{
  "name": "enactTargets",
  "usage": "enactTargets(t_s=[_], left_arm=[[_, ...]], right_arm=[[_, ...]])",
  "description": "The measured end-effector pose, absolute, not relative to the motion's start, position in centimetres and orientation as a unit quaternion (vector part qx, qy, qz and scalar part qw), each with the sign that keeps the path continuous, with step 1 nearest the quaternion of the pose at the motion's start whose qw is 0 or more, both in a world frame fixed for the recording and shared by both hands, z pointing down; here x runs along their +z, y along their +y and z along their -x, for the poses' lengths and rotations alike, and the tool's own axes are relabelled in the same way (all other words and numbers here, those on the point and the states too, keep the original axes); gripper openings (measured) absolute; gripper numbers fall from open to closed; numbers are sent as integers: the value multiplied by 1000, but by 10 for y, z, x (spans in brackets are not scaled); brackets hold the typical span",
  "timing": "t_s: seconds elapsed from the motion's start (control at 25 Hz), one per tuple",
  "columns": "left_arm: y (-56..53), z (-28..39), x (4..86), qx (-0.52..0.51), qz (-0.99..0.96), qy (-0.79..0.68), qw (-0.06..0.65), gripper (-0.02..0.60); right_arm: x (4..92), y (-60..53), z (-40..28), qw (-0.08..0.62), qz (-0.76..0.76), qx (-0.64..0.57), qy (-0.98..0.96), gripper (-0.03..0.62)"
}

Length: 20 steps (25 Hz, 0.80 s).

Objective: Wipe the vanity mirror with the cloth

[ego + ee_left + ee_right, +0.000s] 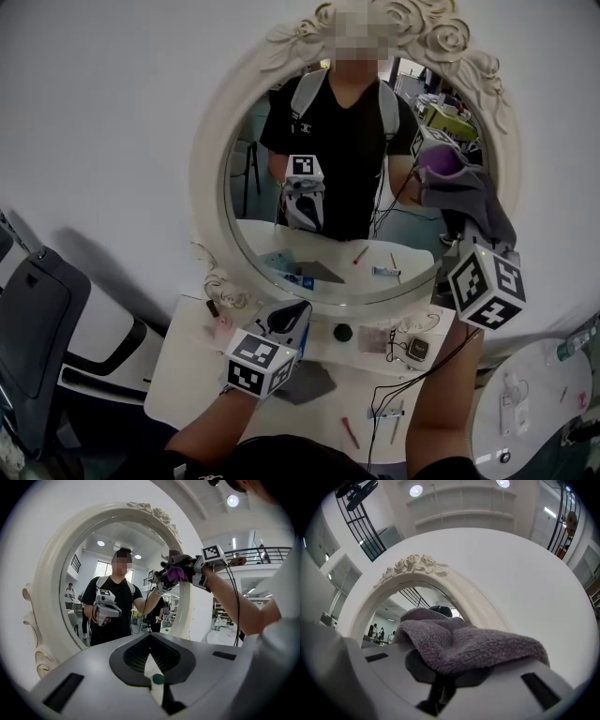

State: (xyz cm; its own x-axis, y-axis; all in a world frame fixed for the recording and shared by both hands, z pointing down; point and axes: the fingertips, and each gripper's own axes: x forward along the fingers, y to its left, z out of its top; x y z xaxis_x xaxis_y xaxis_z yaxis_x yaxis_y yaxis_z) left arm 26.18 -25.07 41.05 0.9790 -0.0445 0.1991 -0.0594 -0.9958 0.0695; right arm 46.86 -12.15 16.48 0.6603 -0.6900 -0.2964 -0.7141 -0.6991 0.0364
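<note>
Firmly between the right tongs (443, 677), cloth (473, 644) beside mirror rim (509, 131) (left tongs (151, 660) closed).

1. Two grippers are counted: the left gripper (298, 314) and the right gripper (439, 691).
2. One cloth (469, 187) is counted, clamped in the right fingers.
3. One mirror (212, 141) is counted, ahead of both pairs of fingers.
4. One red pen (349, 432) is counted, below the left fingers (151, 665).
</note>
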Motion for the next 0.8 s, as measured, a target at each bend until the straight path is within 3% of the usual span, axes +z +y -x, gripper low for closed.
enactTargets(t_s=[0.8], left_arm=[[-226, -269, 421, 114, -993, -4, 34, 0]], right_arm=[[292, -104, -488, 26, 932, 46, 360, 29]])
